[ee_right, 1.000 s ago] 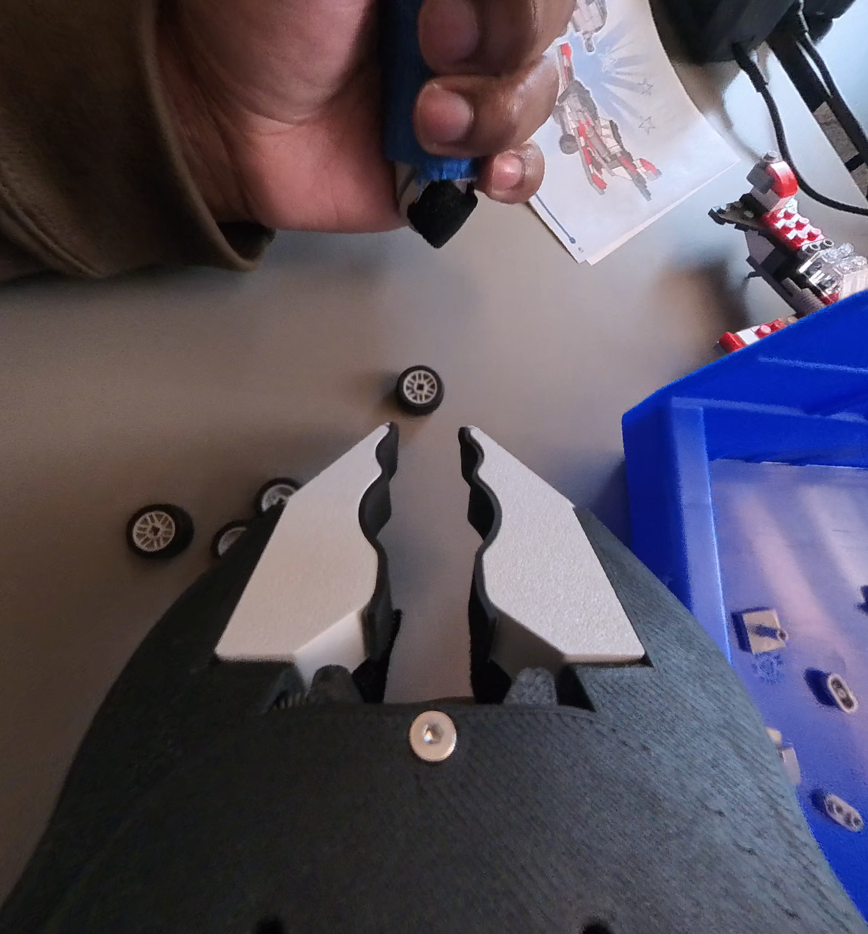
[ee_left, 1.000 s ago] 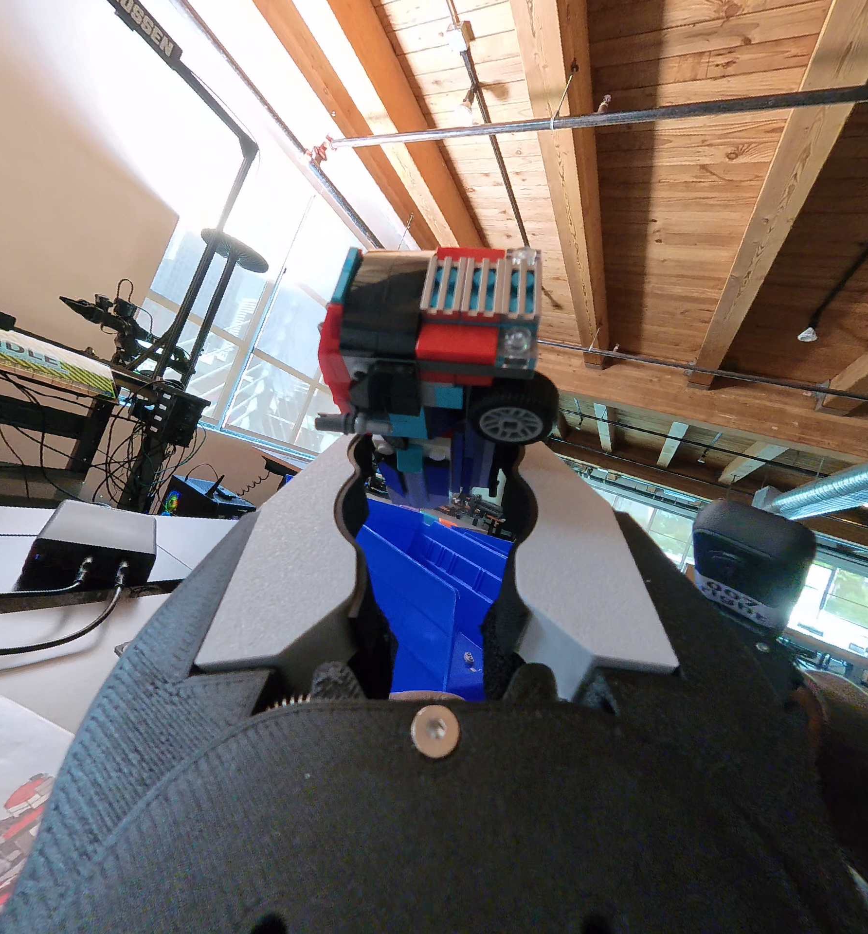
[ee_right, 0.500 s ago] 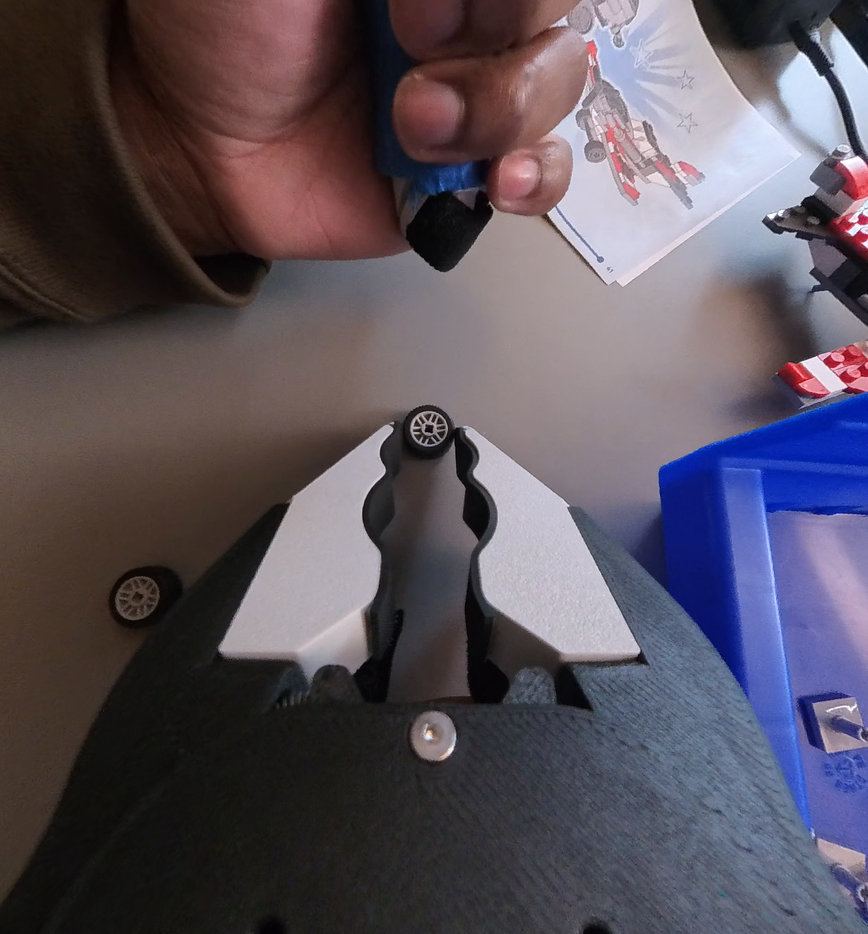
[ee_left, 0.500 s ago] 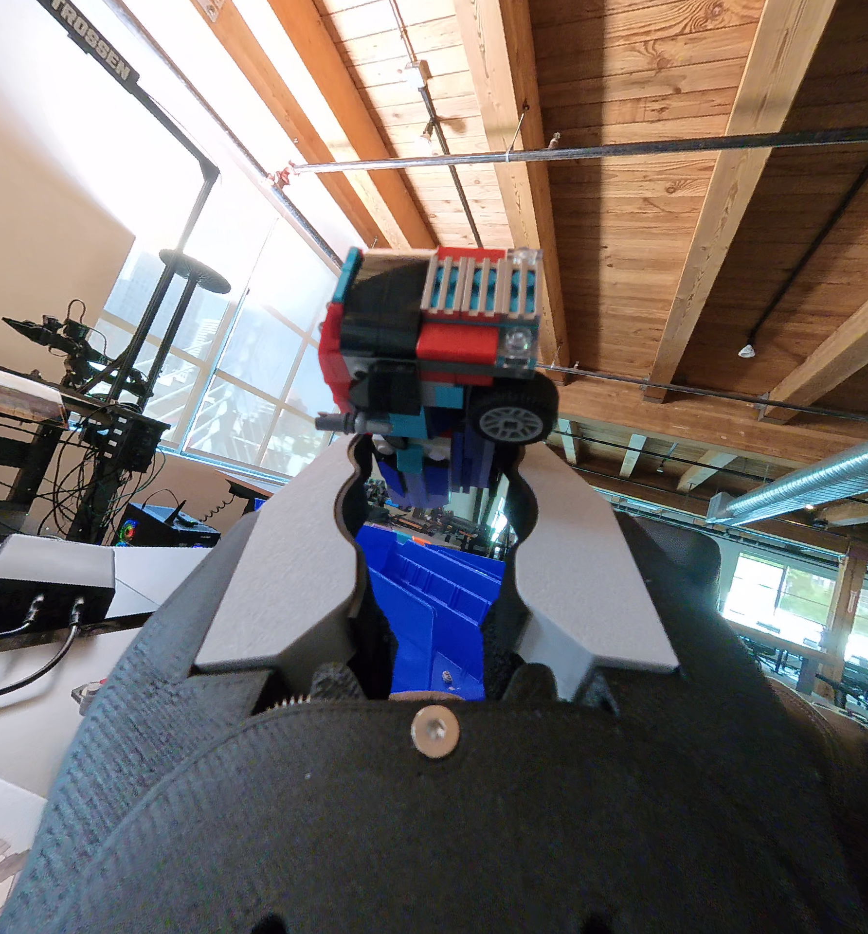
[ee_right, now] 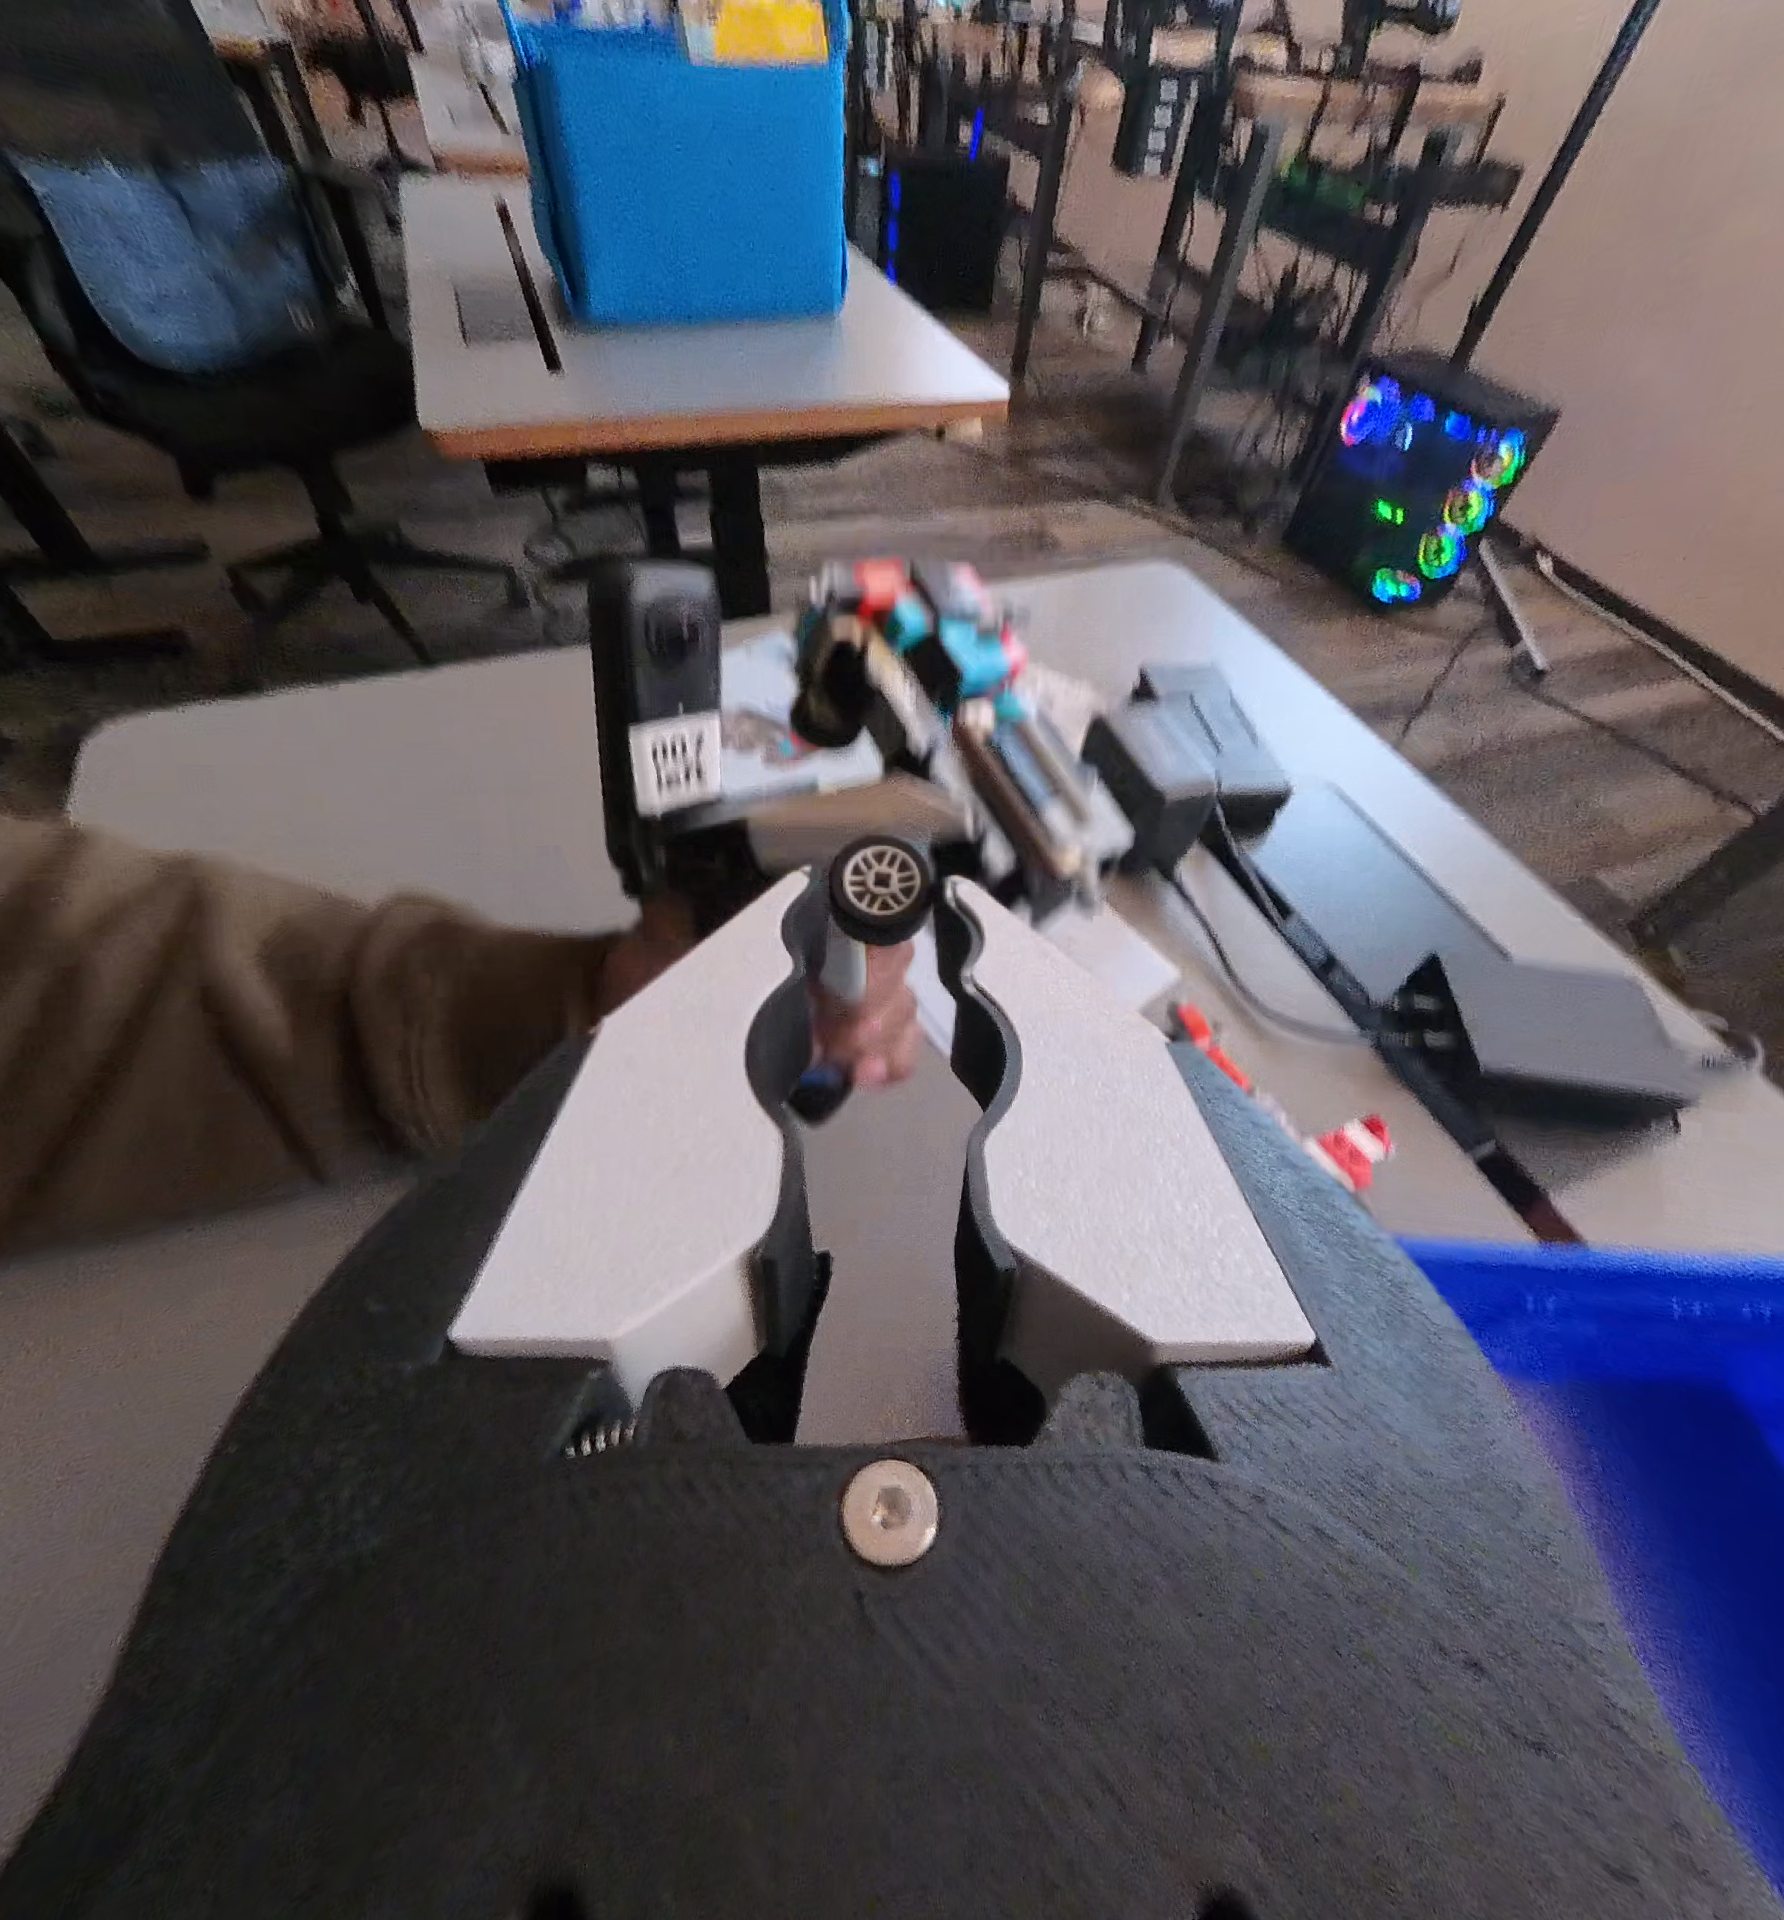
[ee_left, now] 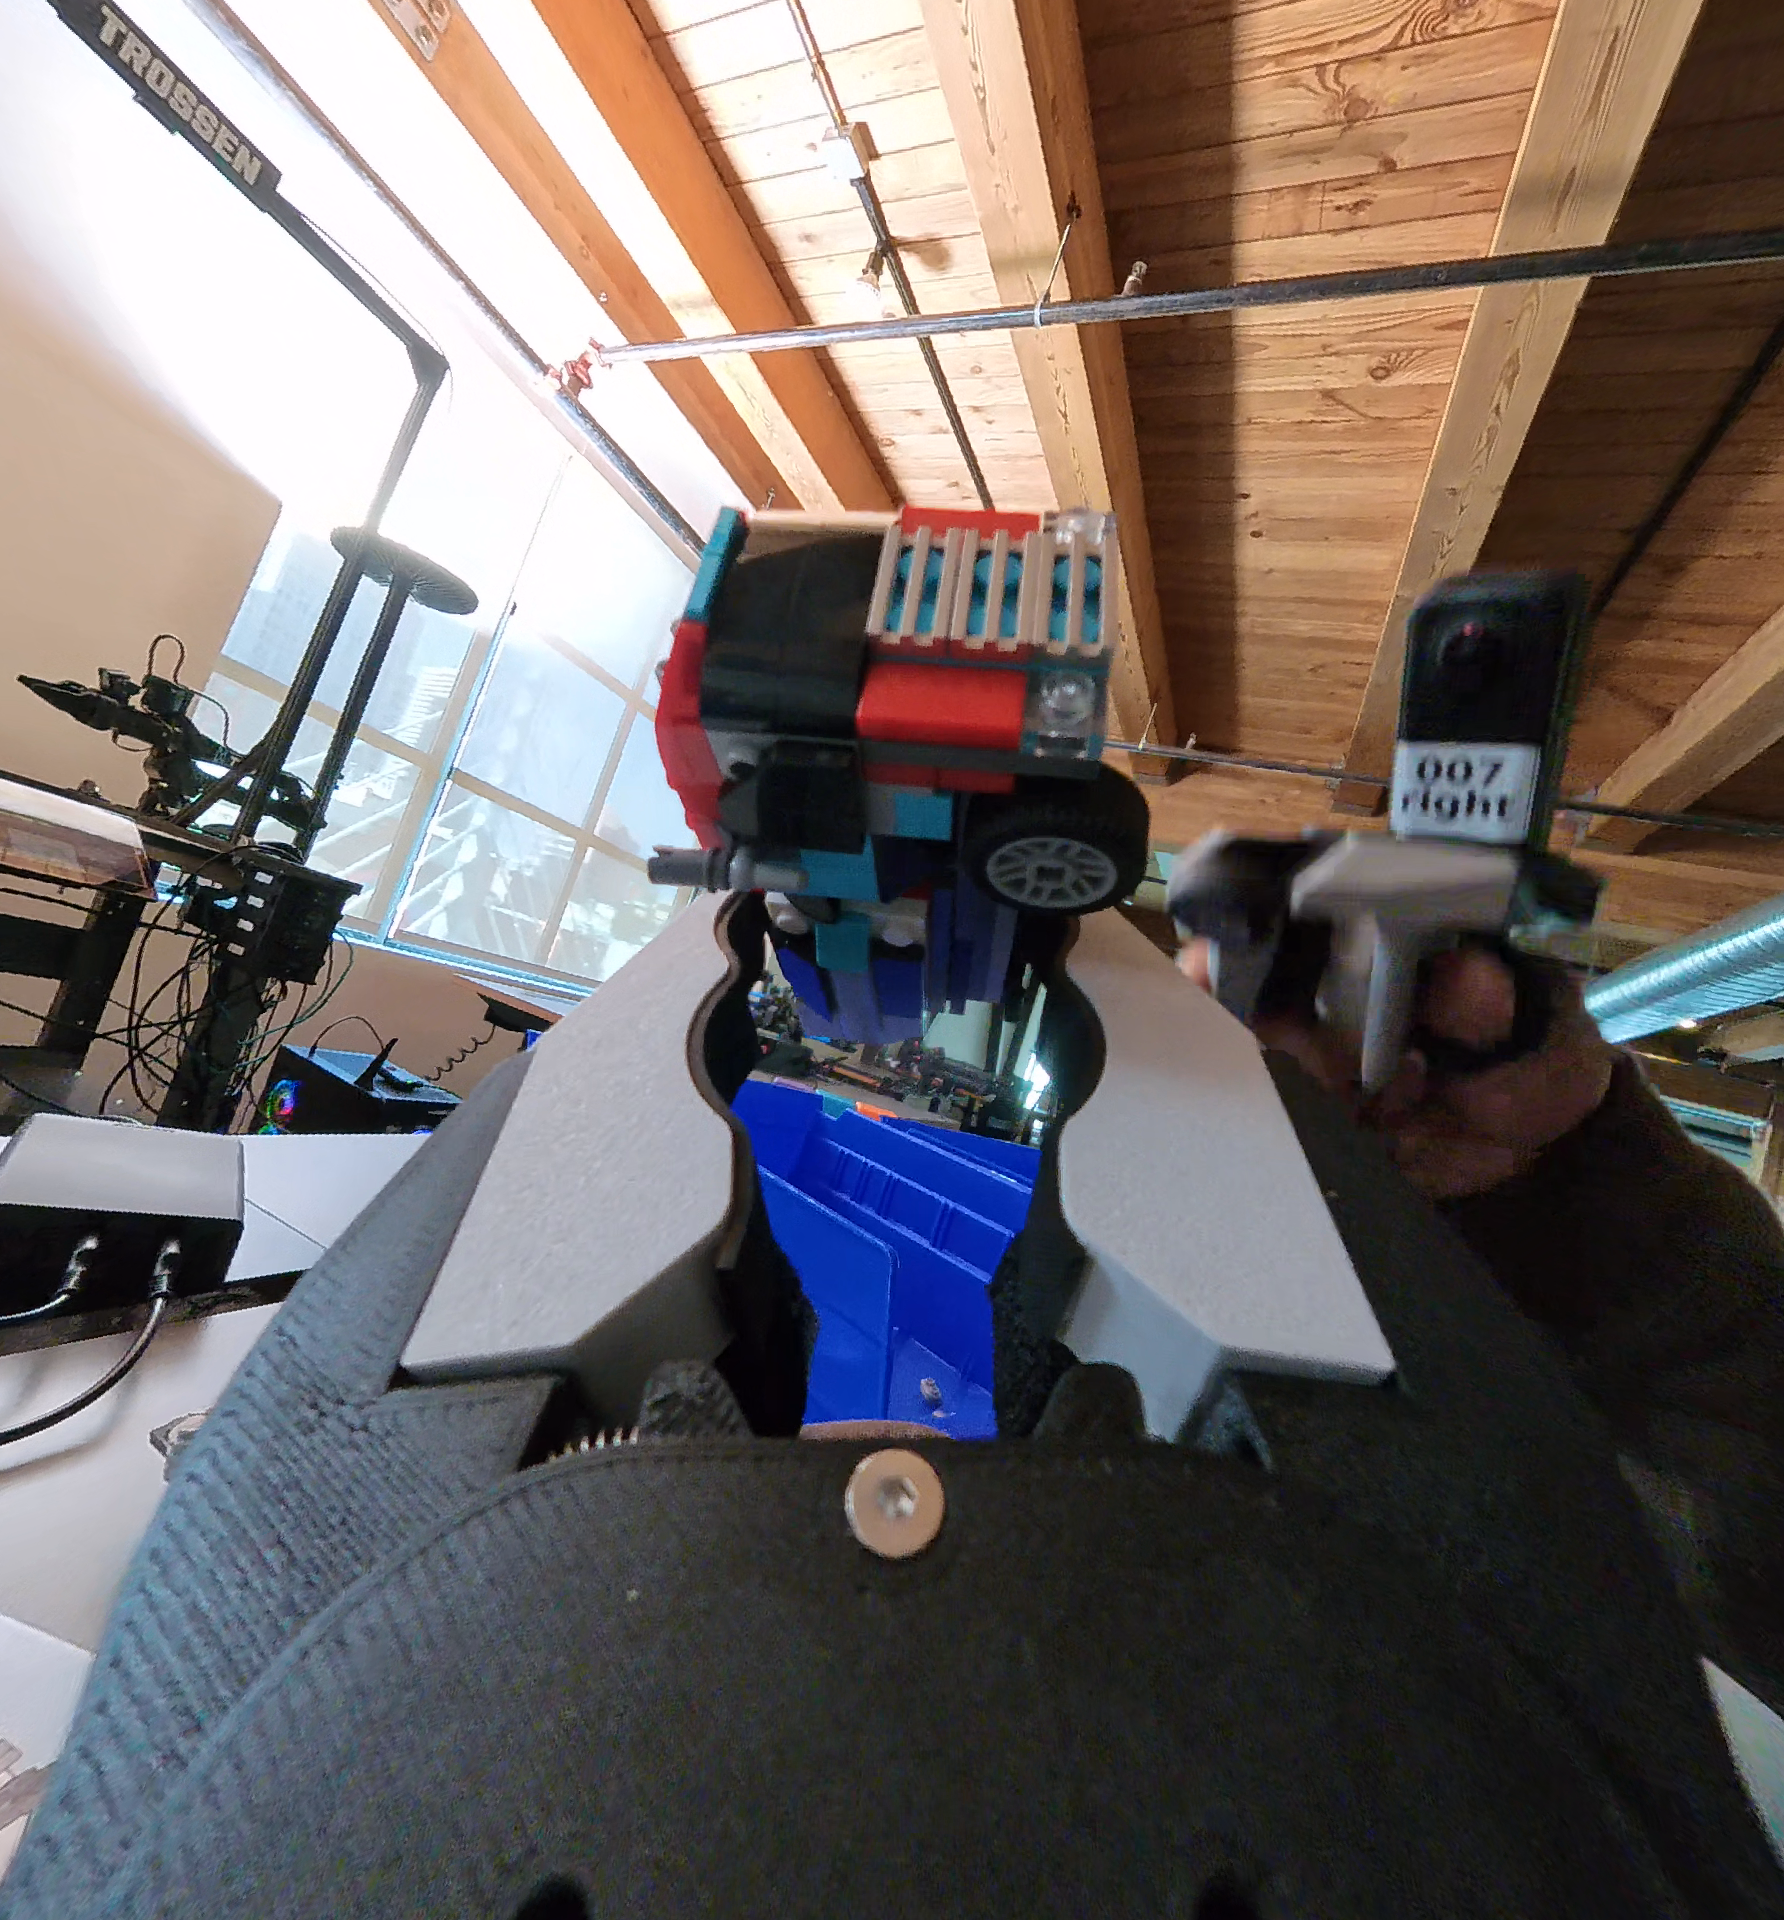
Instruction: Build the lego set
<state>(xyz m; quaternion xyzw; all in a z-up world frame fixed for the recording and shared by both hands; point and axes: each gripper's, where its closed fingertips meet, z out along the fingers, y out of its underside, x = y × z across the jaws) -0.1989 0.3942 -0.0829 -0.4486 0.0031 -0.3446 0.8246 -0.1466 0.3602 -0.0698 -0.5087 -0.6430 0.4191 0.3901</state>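
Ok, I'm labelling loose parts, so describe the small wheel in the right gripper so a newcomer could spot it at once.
In the right wrist view, start from the big dark gripper body filling the lower half and follow its two pale grey fingers up to their tips. The wheel is pinched there: a black tyre around a grey spoked hub. Unlike the wheel fitted to the brick truck behind it, this one is loose.

Ceiling: wooden planks and beams, above and beyond the left gripper.
Windows: large bright panes, up and to the left of its tips.
Black box, two cables plugged in, on the white table to its left.
Blue bins, seen beyond, between its fingers.
Far desk, straight ahead of the right gripper, carrying a blue box.
Computer tower, coloured lights, on the floor ahead to its right.
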